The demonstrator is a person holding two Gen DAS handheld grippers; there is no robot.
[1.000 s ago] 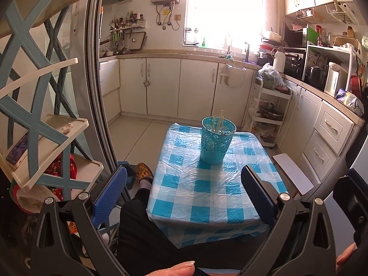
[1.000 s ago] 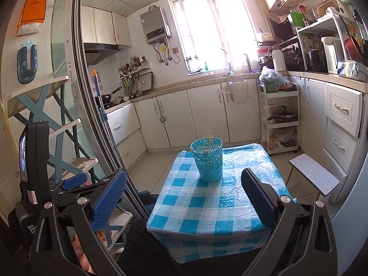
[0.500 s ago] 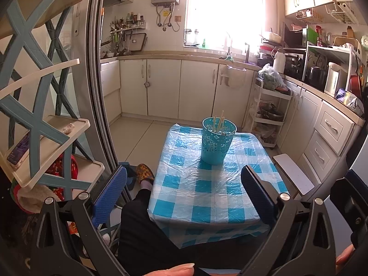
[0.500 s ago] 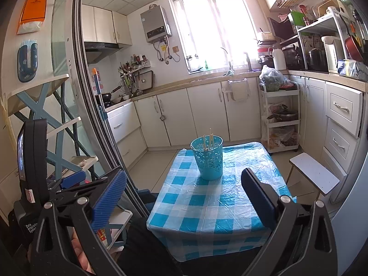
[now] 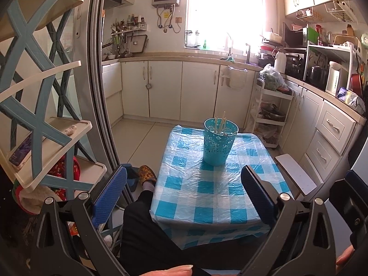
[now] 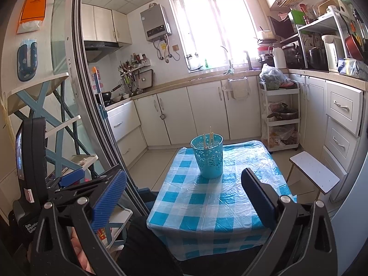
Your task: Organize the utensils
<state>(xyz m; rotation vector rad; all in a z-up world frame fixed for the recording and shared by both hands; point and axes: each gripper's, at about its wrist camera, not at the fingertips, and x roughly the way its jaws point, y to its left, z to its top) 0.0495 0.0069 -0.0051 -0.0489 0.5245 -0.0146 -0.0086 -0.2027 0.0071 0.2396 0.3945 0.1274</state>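
Observation:
A turquoise perforated utensil holder (image 5: 219, 141) stands upright on a small table with a blue-and-white checked cloth (image 5: 207, 188). Wooden chopsticks (image 5: 220, 124) stick up from inside it. It also shows in the right wrist view (image 6: 208, 156), with the chopsticks (image 6: 208, 140) and the table (image 6: 214, 207). My left gripper (image 5: 184, 195) is open and empty, held back from the table's near edge. My right gripper (image 6: 184, 195) is open and empty, also held back. The left gripper's body shows at the left of the right wrist view (image 6: 30, 172).
A blue-and-cream shelf rack (image 5: 39, 126) and a sliding door frame (image 5: 101, 92) stand at the left. A white stool (image 5: 296, 174) stands right of the table. A white trolley (image 5: 269, 115) and kitchen cabinets (image 5: 174, 89) lie beyond. The person's leg (image 5: 142, 218) is near the table's left edge.
Both views have shifted very slightly; the holder and table stay in place. Both grippers remain open and empty.

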